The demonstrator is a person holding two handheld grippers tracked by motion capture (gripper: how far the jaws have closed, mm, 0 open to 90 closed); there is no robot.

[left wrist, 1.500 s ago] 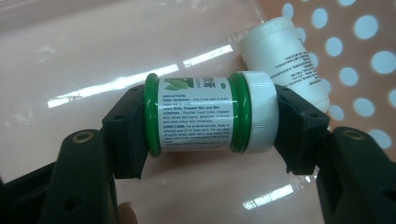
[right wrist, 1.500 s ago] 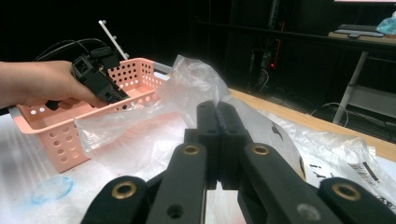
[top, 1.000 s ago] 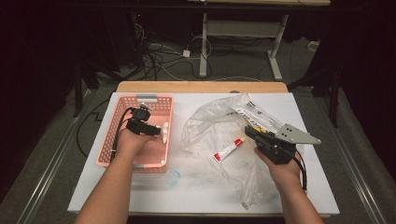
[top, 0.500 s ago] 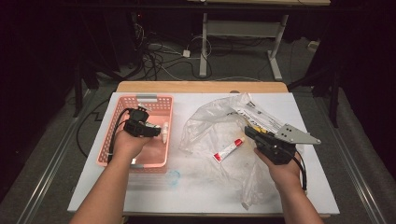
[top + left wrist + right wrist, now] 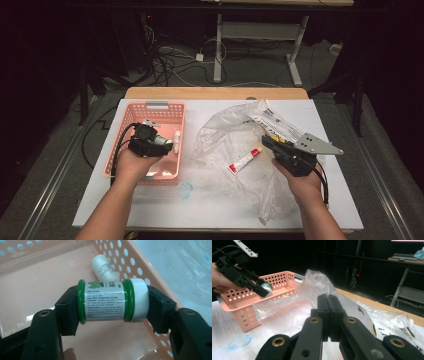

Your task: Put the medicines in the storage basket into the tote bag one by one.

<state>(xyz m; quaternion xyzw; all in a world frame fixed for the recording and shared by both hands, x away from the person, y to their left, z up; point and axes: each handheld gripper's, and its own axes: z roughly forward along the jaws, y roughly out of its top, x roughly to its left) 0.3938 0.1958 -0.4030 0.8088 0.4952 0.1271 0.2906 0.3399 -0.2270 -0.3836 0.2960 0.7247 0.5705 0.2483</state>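
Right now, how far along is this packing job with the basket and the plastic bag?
Looks partway. Done: a red-capped tube already lies in the plastic bag. In hand: the left gripper clamps a green jar by its ends above the pink basket, while the right gripper, jaws shut, pinches the bag's edge. Left: a white bottle lies in the basket.

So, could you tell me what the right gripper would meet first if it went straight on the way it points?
Most likely the clear plastic bag: the right gripper, jaws shut, points straight at its crumpled fold, though the depth is uncertain.
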